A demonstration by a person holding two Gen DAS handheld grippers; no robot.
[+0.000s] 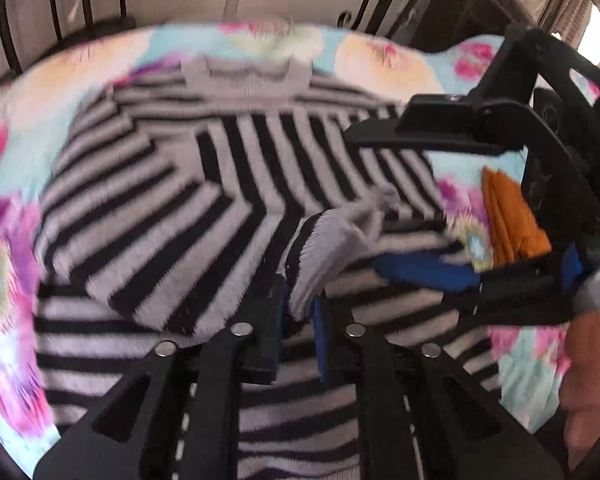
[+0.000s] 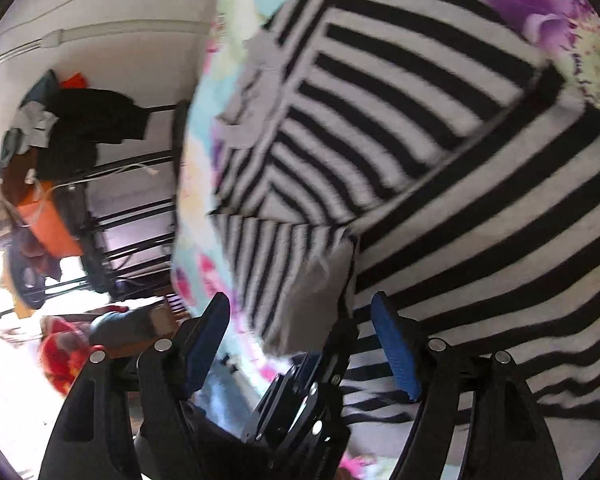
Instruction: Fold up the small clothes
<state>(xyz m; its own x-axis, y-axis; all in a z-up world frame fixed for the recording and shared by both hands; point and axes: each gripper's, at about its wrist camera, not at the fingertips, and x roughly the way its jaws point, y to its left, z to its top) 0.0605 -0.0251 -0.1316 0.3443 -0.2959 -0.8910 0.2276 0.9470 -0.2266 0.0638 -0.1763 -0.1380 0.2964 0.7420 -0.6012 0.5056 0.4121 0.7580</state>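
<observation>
A: Bedding first: a floral sheet (image 1: 16, 184) in turquoise, pink and purple covers the bed, with a dark metal bed frame (image 1: 60, 4) at the far edge.

B: And on it?

A: A black-and-white striped sweater (image 1: 148, 200) lies spread over most of the sheet, grey collar (image 1: 246, 76) at the far side. One sleeve is folded across the body, so its stripes run diagonally against the others.

B: Where are the tools?

A: The left gripper (image 1: 298, 312) sits near the middle of the sweater, its fingers clamped together on the grey sleeve cuff (image 1: 340, 232), which rises from between the pads. The right gripper (image 1: 432, 200) is at the right, beside the sweater's edge.

B: Open or closed, that one?

A: Its own camera shows the right gripper (image 2: 300, 320) with blue pads (image 2: 394, 348) wide apart, holding nothing; the cuff (image 2: 316, 304) and left gripper (image 2: 300, 412) lie between them.

B: Anything smaller?

A: An orange cloth (image 1: 512, 220) lies on the sheet at the right.
</observation>
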